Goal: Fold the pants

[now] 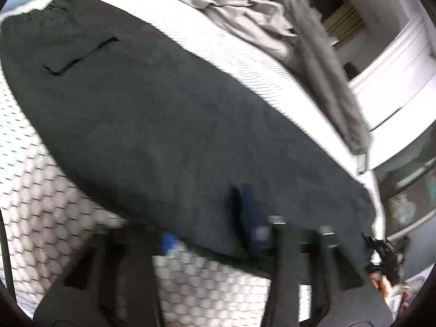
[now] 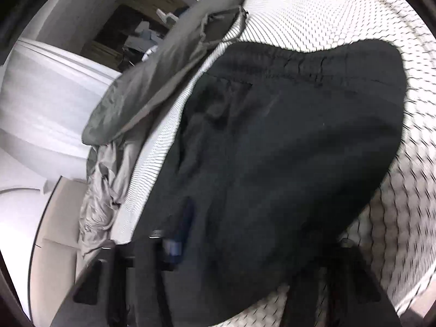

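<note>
Both claws are wide apart over the cloth, not pinching anything: left claw (image 1: 209, 234) at 6 o'clock in its view, right claw (image 2: 256, 245) same in its own. Dark pants (image 1: 152, 114) lie flat across the white honeycomb mattress (image 1: 41, 207), waistband (image 2: 308, 62) at 12 o'clock in the right view. Grey crumpled blanket (image 1: 239, 8) sits at 1 o'clock on the left one. Everything's kinda blurry.

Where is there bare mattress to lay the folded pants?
Bare mattress lies beside the pants' long edge, toward the left gripper. A narrower strip runs between the pants and the grey bedding. Beyond that strip the bedding crowds the mattress.
</note>
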The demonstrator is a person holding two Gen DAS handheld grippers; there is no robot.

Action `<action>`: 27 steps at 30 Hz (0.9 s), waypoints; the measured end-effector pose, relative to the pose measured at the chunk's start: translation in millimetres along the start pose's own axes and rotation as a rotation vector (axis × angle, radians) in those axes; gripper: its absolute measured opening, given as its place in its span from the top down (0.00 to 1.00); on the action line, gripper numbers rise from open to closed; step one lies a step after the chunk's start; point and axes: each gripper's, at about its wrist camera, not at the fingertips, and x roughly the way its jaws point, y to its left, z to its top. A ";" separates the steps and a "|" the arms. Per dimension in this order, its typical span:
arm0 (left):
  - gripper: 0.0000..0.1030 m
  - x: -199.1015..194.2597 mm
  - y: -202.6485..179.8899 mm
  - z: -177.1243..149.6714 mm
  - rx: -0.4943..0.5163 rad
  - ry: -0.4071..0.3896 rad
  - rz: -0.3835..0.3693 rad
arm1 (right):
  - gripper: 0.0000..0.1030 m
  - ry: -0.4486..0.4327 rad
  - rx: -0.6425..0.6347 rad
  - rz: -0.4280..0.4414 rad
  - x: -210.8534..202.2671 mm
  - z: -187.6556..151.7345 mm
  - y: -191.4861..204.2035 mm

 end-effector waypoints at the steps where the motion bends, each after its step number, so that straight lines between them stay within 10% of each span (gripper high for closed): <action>1: 0.81 1.2 0.8 0.5 0.000 -0.005 0.000 | 0.86 0.000 -0.029 -0.009 0.4 2.3 -1.0; 7: 0.83 1.5 1.8 -2.0 0.083 -0.010 0.018 | 0.81 -0.078 -0.114 0.065 -30.0 26.2 -3.9; 8: 0.83 2.1 1.9 -1.5 0.084 -0.009 0.015 | 0.64 -0.044 -0.091 0.039 -27.1 25.5 -14.8; 14: 0.83 0.3 1.0 -1.4 0.073 -0.011 0.024 | 0.61 -0.031 0.176 0.186 -37.5 41.1 -69.5; 22: 0.79 -1.1 1.9 -0.9 0.055 -0.001 -0.010 | 0.86 -0.204 -0.019 0.129 -45.2 67.9 -31.8; 27: 0.78 1.1 6.5 2.7 0.043 0.013 -0.035 | 0.59 -0.062 0.113 0.014 -13.9 70.9 -64.0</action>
